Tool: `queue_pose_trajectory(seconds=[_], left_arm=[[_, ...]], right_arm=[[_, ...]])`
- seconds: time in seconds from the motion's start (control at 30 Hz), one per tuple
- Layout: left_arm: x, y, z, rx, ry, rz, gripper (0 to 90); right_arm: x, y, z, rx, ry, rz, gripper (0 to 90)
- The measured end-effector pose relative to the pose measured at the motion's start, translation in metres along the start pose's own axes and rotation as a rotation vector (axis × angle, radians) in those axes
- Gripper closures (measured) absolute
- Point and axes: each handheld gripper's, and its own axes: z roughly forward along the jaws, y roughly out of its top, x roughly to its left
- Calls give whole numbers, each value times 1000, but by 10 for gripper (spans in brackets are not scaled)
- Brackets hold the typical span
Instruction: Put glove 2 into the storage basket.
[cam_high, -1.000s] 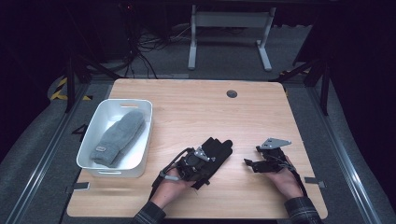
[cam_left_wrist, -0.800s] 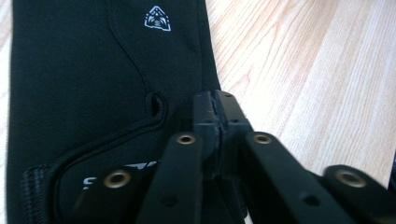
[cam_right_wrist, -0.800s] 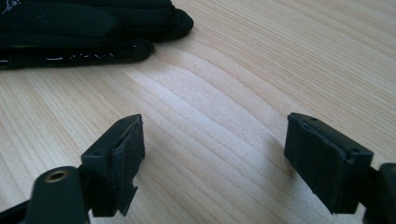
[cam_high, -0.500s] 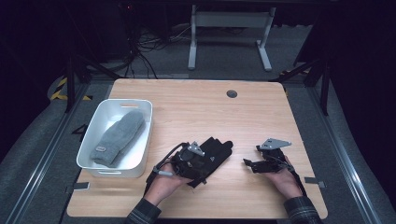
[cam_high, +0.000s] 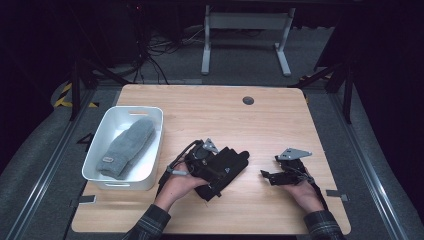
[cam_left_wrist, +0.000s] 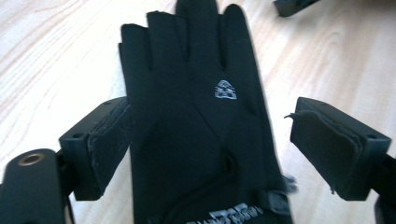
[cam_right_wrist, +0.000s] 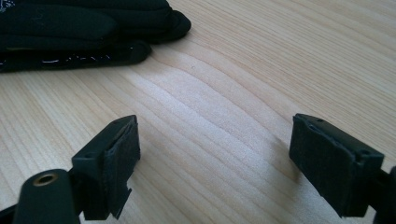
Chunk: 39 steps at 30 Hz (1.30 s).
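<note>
Near the front edge of the desk, middle: a black glove (cam_high: 225, 167) lies flat on the wood, fingers pointing toward the back right corner.
Glove fabric: smooth, matte, stretchy-looking cloth; a small white logo (cam_left_wrist: 225, 89) on the back of it and pale lettering at the cuff.
Left gripper (cam_high: 212, 167): over the glove's cuff end; its jaws have just been opening and now stand apart on either side of the glove, the right pad clear of it, the left pad at its edge without pinching.
Pads: black, flat, rough rubbery blocks with frayed edges.
Right gripper (cam_high: 270, 176): near the front right corner, apart from the glove, jaws wide over bare wood.
Desk (cam_high: 200, 110): pale wood grain, rounded corners.
Left edge: a white plastic bin (cam_high: 155, 145), rounded rectangle, holding a grey knitted mitten (cam_high: 125, 147).
</note>
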Motion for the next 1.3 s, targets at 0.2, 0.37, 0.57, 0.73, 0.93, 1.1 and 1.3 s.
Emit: queue_pose_trajectory(seconds=[0.2, 0.37, 0.57, 0.73, 0.93, 1.1, 1.3], left_arm=[[-1, 3, 18, 37, 35, 20, 130], [1, 1, 28, 68, 57, 24, 124], [1, -3, 38, 98, 70, 22, 119], [1, -5, 40, 100, 69, 22, 130], [1, -7, 39, 91, 70, 27, 190], [1, -8, 36, 87, 64, 36, 302], [0, -9, 34, 76, 37, 41, 496]], right_arm=[[0, 0, 0, 0, 0, 0, 167], [0, 0, 0, 1, 1, -2, 165], [0, 0, 0, 1, 1, -1, 165], [0, 0, 0, 1, 2, -1, 165], [0, 0, 0, 1, 2, -2, 162], [0, 0, 0, 1, 1, -2, 162], [1, 0, 0, 1, 2, -2, 161]])
